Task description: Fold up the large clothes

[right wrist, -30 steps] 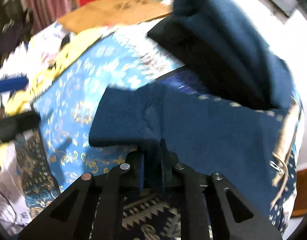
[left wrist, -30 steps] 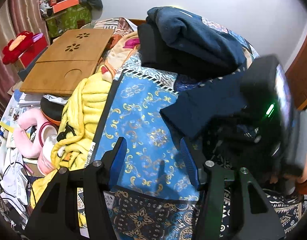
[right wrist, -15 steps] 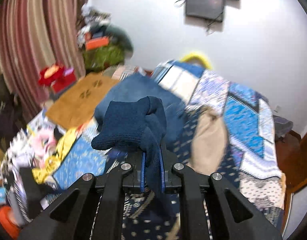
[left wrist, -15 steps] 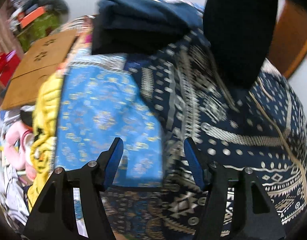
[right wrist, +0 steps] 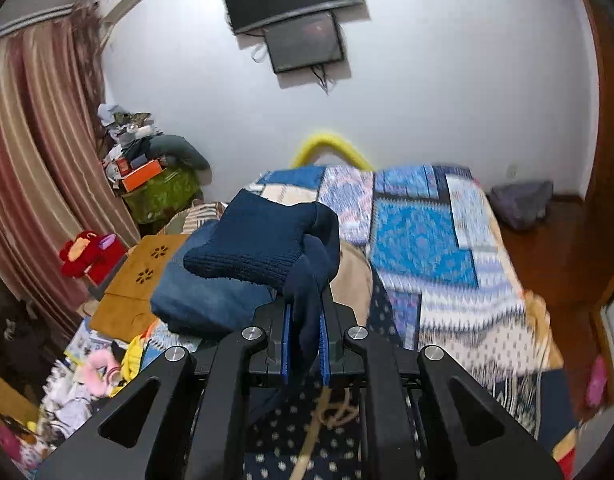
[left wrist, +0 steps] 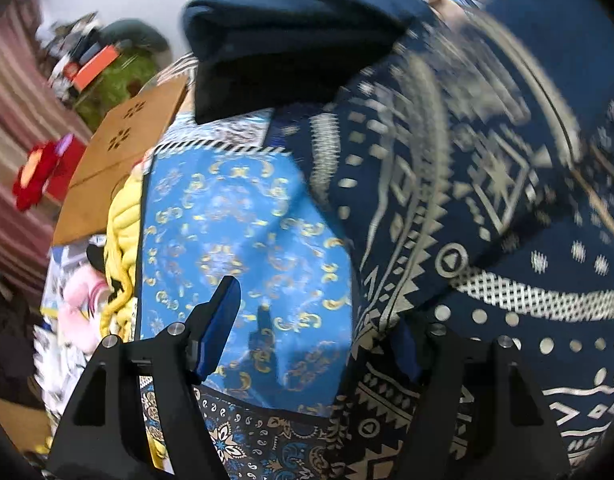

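My right gripper (right wrist: pixel 305 344) is shut on a dark navy knit sweater. Its ribbed cuff (right wrist: pixel 255 244) bunches up just past the blue pads, lifted well above the bed. In the left wrist view my left gripper (left wrist: pixel 315 320) points down at the bed with its jaws opening. Its left pad (left wrist: pixel 219 328) hangs over the light blue and gold bedspread (left wrist: pixel 243 220). The right finger is partly hidden under the edge of a navy cloth with a silver pattern (left wrist: pixel 467 208). Nothing is pinched between the pads.
A pile of folded dark clothes (left wrist: pixel 291 44) lies at the back of the bed, with folded jeans (right wrist: pixel 203 300) in it. A wooden lap table (right wrist: pixel 143 276), a yellow blanket (left wrist: pixel 125 216) and clutter line the left side. A patchwork blanket (right wrist: pixel 419 240) covers the right.
My right gripper has risen from the bed with the navy sleeve still clamped in it. My left gripper has swung right, toward the patterned navy cloth, and its jaws have widened.
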A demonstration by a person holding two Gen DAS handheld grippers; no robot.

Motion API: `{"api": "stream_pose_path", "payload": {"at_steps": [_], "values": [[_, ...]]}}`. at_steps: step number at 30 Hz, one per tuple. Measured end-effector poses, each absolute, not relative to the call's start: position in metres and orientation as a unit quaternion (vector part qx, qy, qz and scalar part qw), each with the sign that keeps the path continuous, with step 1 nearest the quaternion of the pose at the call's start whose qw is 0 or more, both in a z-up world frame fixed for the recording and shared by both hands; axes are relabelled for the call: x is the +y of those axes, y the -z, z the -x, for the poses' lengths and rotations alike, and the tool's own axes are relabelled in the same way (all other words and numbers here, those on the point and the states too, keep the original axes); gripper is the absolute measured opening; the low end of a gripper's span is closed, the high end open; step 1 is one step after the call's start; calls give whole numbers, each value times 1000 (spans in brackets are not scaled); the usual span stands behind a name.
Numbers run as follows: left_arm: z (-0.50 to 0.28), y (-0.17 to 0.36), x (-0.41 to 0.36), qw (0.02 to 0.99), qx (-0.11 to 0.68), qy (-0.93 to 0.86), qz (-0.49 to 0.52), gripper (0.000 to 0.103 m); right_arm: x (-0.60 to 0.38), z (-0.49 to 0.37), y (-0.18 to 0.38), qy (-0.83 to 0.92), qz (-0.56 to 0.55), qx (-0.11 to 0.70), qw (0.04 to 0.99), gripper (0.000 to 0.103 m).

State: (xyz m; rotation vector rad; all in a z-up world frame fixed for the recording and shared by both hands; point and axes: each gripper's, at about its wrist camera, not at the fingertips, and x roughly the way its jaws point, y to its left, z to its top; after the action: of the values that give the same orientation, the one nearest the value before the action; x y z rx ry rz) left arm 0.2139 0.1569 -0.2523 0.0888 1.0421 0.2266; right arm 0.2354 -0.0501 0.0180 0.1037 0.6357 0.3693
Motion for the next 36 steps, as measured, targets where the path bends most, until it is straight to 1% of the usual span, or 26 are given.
{"api": "stream_pose_path", "payload": {"at_steps": [6, 9, 14, 16, 19, 24, 28, 33, 36], "values": [[-205, 249, 187, 862, 488, -137, 9, 69, -95, -224, 42, -154, -89, 373, 911, 10], [-202, 254, 192, 859, 492, -139, 27, 72, -122, -220, 78, -131, -109, 416, 893, 10], [-197, 266, 180, 853, 502, -142, 15, 73, -164, -205, 133, -89, -140, 475, 864, 10], [-197, 269, 179, 852, 503, -143, 10, 75, -177, -198, 146, -78, -158, 487, 855, 10], [-196, 274, 180, 852, 502, -148, 18, 79, -196, -186, 154, -67, -204, 486, 847, 10], [-197, 282, 186, 847, 510, -145, 43, 80, -218, -177, 146, -47, -265, 465, 843, 10], [-197, 284, 182, 846, 512, -145, 32, 80, -214, -168, 145, -43, -239, 467, 851, 10], [-198, 283, 183, 845, 517, -136, 26, 81, -214, -157, 135, -33, -224, 457, 860, 13], [-199, 281, 184, 842, 523, -127, 21, 80, -218, -152, 124, -7, -200, 447, 872, 14]]}}
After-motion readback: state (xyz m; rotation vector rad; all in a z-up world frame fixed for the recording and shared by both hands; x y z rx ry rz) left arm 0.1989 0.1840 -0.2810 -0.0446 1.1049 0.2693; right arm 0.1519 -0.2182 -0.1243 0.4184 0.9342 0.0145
